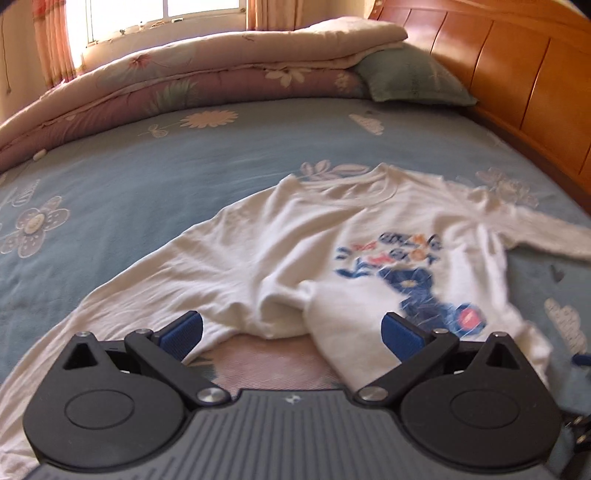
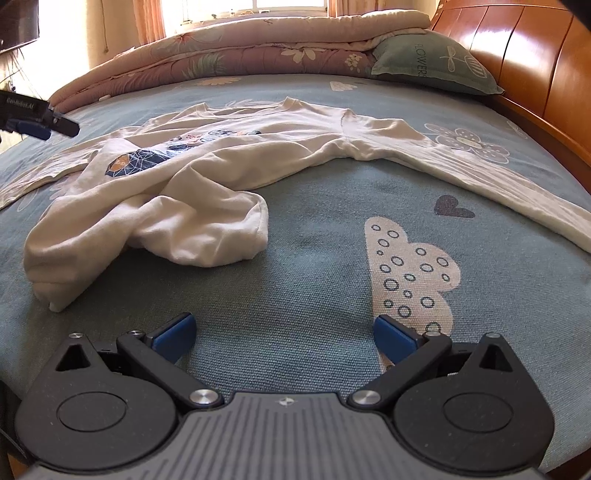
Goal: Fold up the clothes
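My left claw (image 1: 291, 328) and right claw (image 2: 284, 330) wait released; the shirt (image 2: 229, 155) lies rumpled on the bed (image 2: 314, 295), so its hem needs spreading.

Far right, green pillow (image 2: 436, 62) reads "FLOWER". Left gripper (image 2: 40, 120) at left edge carries white label, too blurred to read. Shirt (image 2: 258, 147) print: no legible txt.

Blue floral bedsheet (image 2: 295, 258) fills frame; folded quilt (image 1: 184, 74) and sunlit window (image 1: 147, 18) top, wooden headboard (image 1: 517, 74) upper right.
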A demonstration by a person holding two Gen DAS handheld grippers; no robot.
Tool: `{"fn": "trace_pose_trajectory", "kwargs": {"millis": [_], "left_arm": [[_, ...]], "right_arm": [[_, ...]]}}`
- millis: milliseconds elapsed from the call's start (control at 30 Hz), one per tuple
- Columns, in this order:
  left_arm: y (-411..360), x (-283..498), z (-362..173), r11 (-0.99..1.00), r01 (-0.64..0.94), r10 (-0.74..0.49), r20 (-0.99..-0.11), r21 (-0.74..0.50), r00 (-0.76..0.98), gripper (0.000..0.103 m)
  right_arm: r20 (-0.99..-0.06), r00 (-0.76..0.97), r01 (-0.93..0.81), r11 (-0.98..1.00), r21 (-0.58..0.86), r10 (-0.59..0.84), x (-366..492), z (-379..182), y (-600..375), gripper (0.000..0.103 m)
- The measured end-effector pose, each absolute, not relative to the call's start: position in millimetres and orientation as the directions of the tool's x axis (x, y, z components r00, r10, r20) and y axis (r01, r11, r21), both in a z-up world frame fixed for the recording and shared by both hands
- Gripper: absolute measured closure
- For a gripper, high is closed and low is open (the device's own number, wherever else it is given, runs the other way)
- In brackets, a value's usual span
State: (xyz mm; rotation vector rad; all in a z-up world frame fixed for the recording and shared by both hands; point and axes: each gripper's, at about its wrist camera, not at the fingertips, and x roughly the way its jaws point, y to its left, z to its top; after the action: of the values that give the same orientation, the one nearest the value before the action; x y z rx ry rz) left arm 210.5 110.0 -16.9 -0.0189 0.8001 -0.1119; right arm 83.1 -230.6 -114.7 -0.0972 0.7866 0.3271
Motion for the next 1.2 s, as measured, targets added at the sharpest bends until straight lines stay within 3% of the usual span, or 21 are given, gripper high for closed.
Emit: {"fn": "trace_pose_trajectory", "kwargs": {"millis": [133, 200, 367, 567, 700, 900, 1133, 1200], "left_arm": [[125, 232, -5, 0.959, 0.042, -0.227, -0.678, -0.279, 0.699, 0.001], [126, 249, -6, 0.947, 0.032, -0.251, -0.672, -0.321, 0.697, 0.001], [126, 308, -35, 0.916, 0.0, -0.305, -0.697, -0.401, 0.649, 0.001], [142, 374, -99, 0.91, -0.135, -0.245, -0.769, -0.393, 0.59, 0.001], [152, 409, -102, 0.906, -0.139, -0.226, -0.734, -0.4, 0.641, 0.001], [152, 437, -90, 0.923, -0.156, -0.178, -0.75, -0.352, 0.637, 0.001], [127, 406, -70, 0.872, -0.01, -0.39, -0.705, -0.49, 0.593, 0.001], [118, 414, -82, 0.88, 0.001, -0.394, -0.73, -0.475, 0.558, 0.001]], "right_arm": [[-0.737, 0.627, -0.341, 0.94, 0.031, 0.252, 85, -110, -230, 0.0], [-0.752, 0.611, -0.349, 0.937, 0.025, 0.248, 88, -106, -229, 0.0], [-0.68, 0.691, -0.359, 0.933, -0.032, 0.243, 97, -90, -223, 0.0], [-0.652, 0.709, -0.367, 0.93, -0.018, 0.268, 127, -91, -218, 0.0], [-0.659, 0.694, -0.345, 0.937, 0.05, 0.291, 143, -96, -225, 0.0], [-0.67, 0.67, -0.306, 0.941, 0.142, 0.319, 155, -104, -240, 0.0], [-0.672, 0.663, -0.299, 0.94, 0.165, 0.329, 154, -107, -245, 0.0], [-0.669, 0.664, -0.299, 0.939, 0.173, 0.334, 155, -108, -246, 0.0]]}}
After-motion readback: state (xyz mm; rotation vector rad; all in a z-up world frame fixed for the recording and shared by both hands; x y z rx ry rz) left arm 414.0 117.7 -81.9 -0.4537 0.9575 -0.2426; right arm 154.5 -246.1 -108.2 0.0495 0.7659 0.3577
